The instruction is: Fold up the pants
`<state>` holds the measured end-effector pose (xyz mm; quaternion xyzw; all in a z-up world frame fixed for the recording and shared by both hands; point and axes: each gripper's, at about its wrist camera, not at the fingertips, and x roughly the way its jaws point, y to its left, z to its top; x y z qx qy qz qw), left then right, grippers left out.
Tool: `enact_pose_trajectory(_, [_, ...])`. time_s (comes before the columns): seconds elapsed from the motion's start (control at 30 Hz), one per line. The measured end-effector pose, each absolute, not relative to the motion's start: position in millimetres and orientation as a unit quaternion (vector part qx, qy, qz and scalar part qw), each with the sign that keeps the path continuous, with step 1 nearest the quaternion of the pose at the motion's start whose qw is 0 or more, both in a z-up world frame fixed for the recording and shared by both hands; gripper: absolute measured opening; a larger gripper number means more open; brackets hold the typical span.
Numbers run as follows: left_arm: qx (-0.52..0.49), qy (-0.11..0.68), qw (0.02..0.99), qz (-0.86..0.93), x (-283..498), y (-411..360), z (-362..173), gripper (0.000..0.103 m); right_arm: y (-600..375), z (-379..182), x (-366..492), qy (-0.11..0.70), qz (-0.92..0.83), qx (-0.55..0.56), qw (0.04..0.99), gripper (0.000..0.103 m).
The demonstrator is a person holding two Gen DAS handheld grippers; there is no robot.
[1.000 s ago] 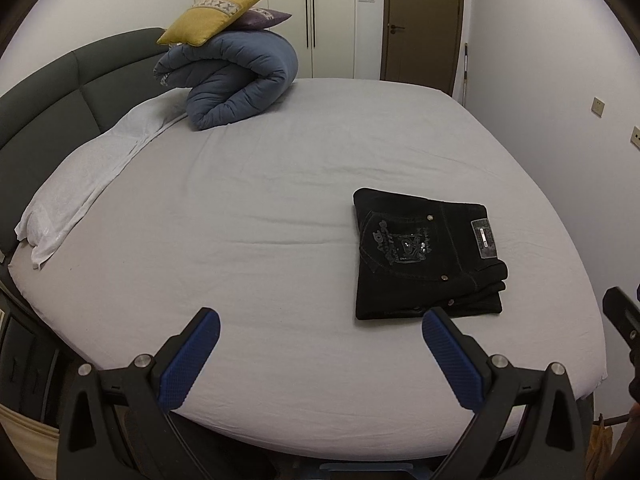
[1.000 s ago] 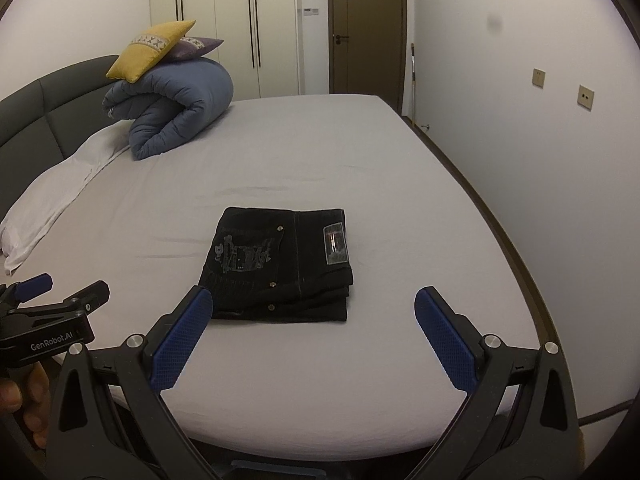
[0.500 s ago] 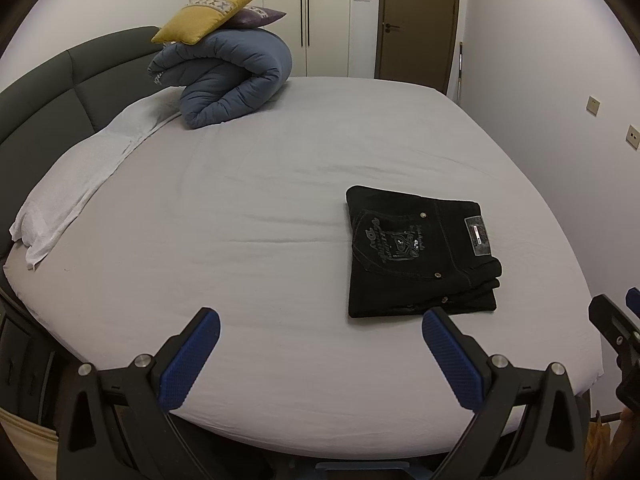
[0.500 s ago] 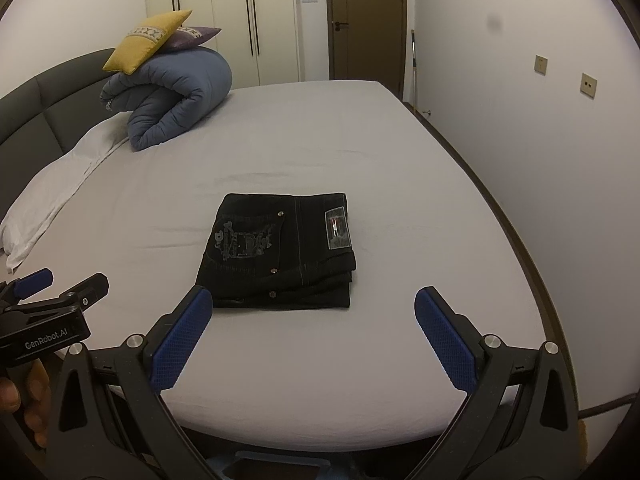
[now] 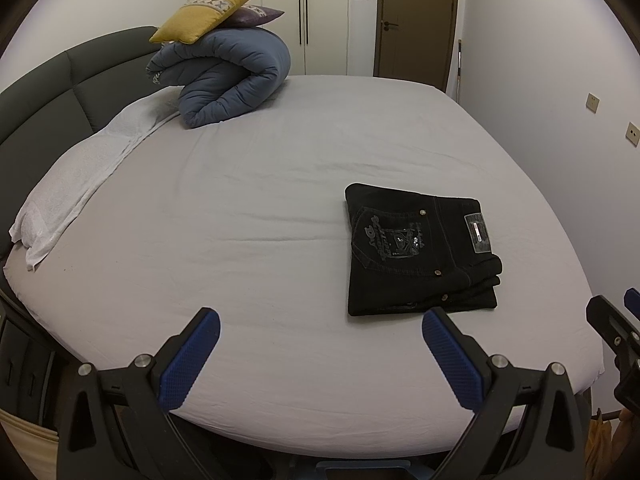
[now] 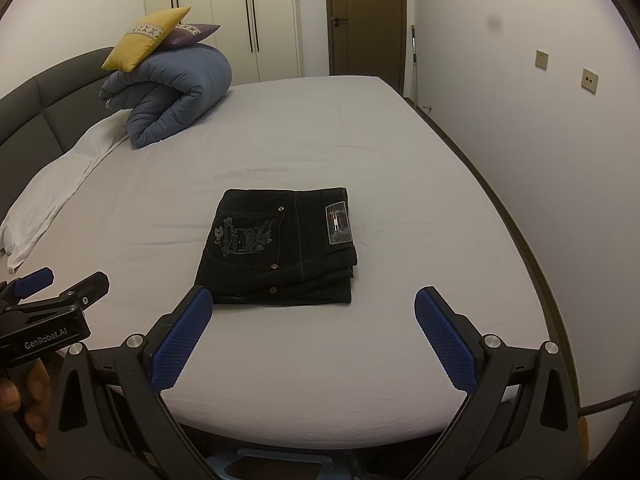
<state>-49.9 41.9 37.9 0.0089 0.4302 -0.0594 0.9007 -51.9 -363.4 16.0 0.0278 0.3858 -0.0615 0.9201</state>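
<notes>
- Left gripper (image 5: pixel 320 354): jaws spread wide, nothing between them; lower centre of the left wrist view, above the near bed edge.
- Right gripper (image 6: pixel 314 334): jaws likewise parted and empty; lower centre of the right wrist view.
- Pants (image 6: pixel 280 248): black denim, folded into a compact rectangular stack, centre frame on the bed (image 6: pixel 400 160). Probably fairly heavy, stiff at seams, soft overall, not slippery or fragile. Best hold: the layered edge at right, pinching all plies.
- Duvet (image 6: pixel 172 96), rolled, upper left.
</notes>
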Motion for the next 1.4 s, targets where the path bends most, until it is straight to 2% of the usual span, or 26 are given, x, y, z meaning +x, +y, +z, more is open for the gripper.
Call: enact_pose_trajectory(1.4, [0.010,0.435,0.898,-0.067,-52.0,41.4,31.7,0.103,-361.9,5.1,-55.8,0.390,-0.061,0.028,0.918,0.103])
